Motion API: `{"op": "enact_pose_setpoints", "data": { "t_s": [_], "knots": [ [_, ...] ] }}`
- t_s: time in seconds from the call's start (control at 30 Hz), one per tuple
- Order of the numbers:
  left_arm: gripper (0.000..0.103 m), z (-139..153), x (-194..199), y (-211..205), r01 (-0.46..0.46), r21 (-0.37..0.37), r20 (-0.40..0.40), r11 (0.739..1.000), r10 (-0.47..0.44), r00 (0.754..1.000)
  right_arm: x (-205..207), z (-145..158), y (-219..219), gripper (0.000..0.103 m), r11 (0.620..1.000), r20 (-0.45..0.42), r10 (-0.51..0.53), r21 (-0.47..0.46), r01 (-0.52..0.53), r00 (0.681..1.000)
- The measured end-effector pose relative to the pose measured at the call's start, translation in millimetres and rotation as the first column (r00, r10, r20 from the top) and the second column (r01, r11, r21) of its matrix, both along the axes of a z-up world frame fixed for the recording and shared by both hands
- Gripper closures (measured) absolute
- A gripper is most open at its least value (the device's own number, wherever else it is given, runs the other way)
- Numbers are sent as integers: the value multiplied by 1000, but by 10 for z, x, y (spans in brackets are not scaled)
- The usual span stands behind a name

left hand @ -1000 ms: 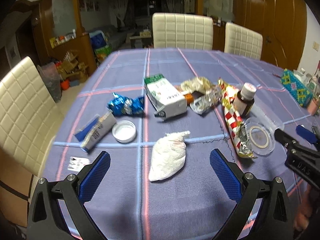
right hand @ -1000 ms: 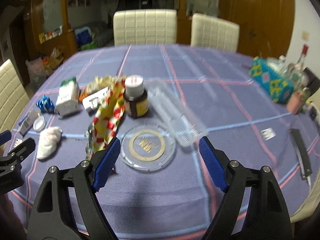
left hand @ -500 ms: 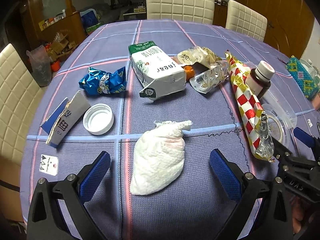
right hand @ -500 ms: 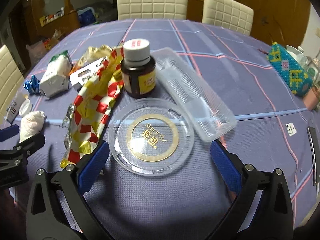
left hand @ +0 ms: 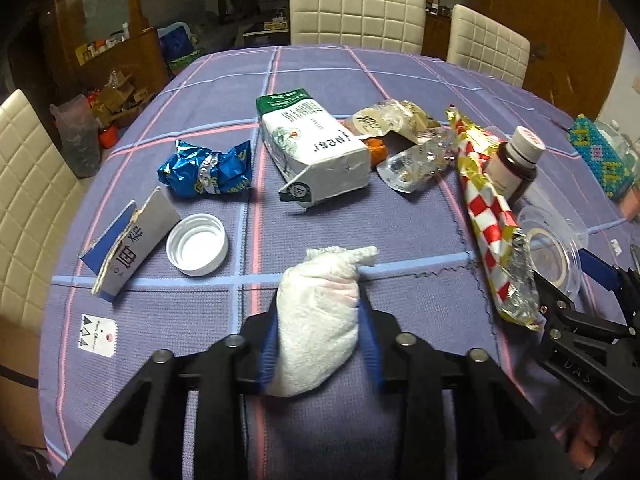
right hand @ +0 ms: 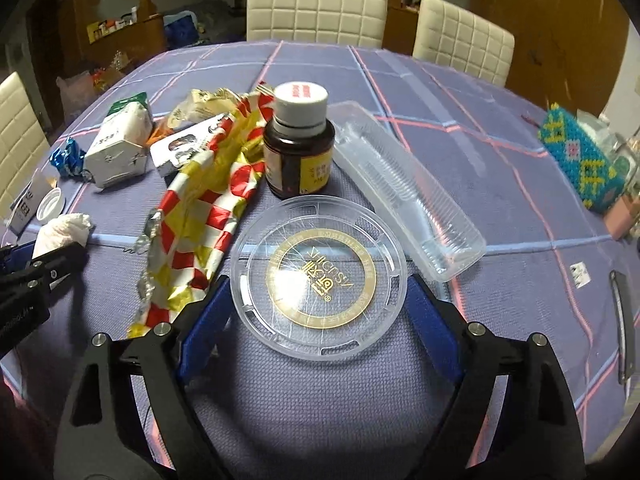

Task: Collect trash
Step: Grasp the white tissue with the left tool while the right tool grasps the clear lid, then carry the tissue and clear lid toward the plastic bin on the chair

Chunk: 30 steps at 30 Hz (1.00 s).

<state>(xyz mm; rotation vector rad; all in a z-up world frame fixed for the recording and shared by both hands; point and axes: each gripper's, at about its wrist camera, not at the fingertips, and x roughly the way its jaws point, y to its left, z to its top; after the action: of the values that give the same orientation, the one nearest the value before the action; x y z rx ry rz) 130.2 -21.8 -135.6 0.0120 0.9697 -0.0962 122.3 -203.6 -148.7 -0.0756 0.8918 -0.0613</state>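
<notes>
A: What do we have in the left gripper (left hand: 318,346)?

B: We have the crumpled white tissue (left hand: 318,320) between its blue fingers (left hand: 267,350). They are drawn in against both sides of the wad, which rests on the purple checked tablecloth (left hand: 320,80) with its twisted tip pointing away from us.

A: And our right gripper (right hand: 318,312)?

B: Its fingers (right hand: 204,320) stand wide apart on either side of the round clear plastic lid (right hand: 318,276) with the gold ring. We grip nothing there; whether the pads touch the lid's rim we cannot tell.

A: What lies around that lid?

B: Just behind it stands the brown bottle (right hand: 299,148) with a white cap. To its left lies the red, yellow and white checked wrapper (right hand: 200,216), and to its right the long clear plastic tray (right hand: 404,188), tilted across the cloth.

A: Farther over on our left side?

B: We see a white milk carton (left hand: 316,152) on its side, a crumpled blue foil wrapper (left hand: 206,170), a white bottle cap (left hand: 197,244) open side up, and just beside that a torn blue and grey cardboard box (left hand: 128,246).
</notes>
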Motion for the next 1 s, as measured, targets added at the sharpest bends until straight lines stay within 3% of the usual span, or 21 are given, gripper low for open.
{"op": "enact_pose_setpoints", "data": {
  "t_s": [0.53, 1.0],
  "knots": [
    [76, 380, -321, 258, -34, -6, 154, 999, 35, 987, -273, 428, 340, 17, 997, 143, 60, -58, -52, 988],
    [76, 582, -675, 656, -101, -9, 274, 995, 99, 957, -413, 626, 855, 17, 978, 201, 208, -8, -211, 957]
  ]
}}
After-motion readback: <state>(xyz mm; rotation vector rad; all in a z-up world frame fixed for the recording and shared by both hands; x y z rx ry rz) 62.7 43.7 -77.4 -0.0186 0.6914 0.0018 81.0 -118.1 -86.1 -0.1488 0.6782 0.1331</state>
